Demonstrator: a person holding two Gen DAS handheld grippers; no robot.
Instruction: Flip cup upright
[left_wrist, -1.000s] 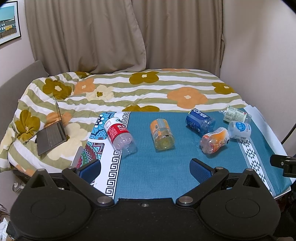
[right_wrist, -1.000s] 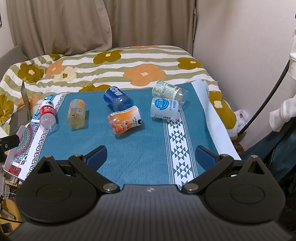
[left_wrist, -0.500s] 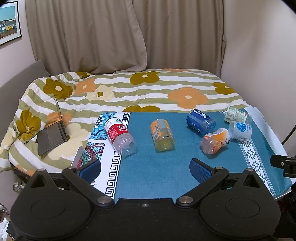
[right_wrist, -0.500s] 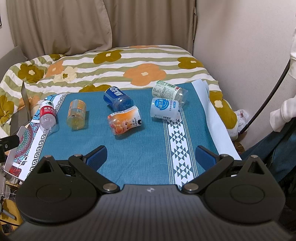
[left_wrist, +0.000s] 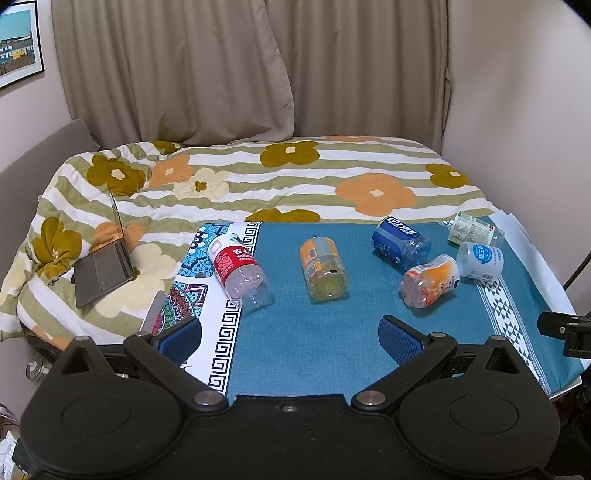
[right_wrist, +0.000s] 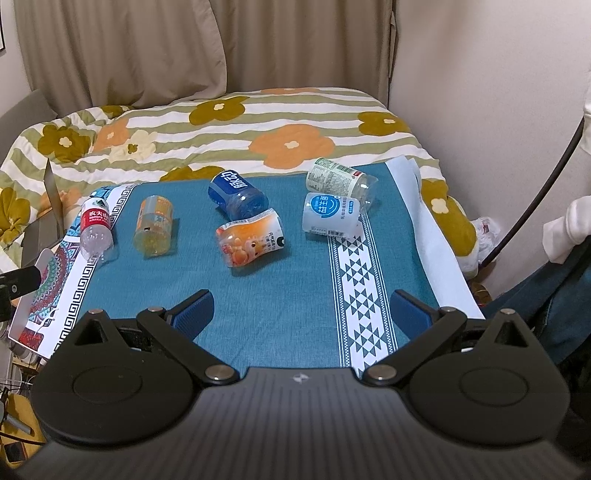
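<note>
Several cut-bottle cups lie on their sides on a teal tablecloth (left_wrist: 314, 332): a red-label one (left_wrist: 238, 271) (right_wrist: 95, 227), a yellow one (left_wrist: 324, 267) (right_wrist: 153, 225), a blue one (left_wrist: 399, 242) (right_wrist: 236, 194), an orange one (left_wrist: 430, 280) (right_wrist: 253, 240), a white one with a blue logo (left_wrist: 480, 260) (right_wrist: 328, 214) and a green-label one (left_wrist: 474, 229) (right_wrist: 340, 179). My left gripper (left_wrist: 290, 338) is open and empty above the table's near edge. My right gripper (right_wrist: 301, 312) is open and empty, also at the near edge.
A bed with a flowered quilt (left_wrist: 277, 177) lies behind the table. An open laptop (left_wrist: 107, 262) sits on the quilt at left. Curtains (left_wrist: 221, 66) hang at the back. A wall (left_wrist: 524, 110) and a dark cable (right_wrist: 535, 184) are at right.
</note>
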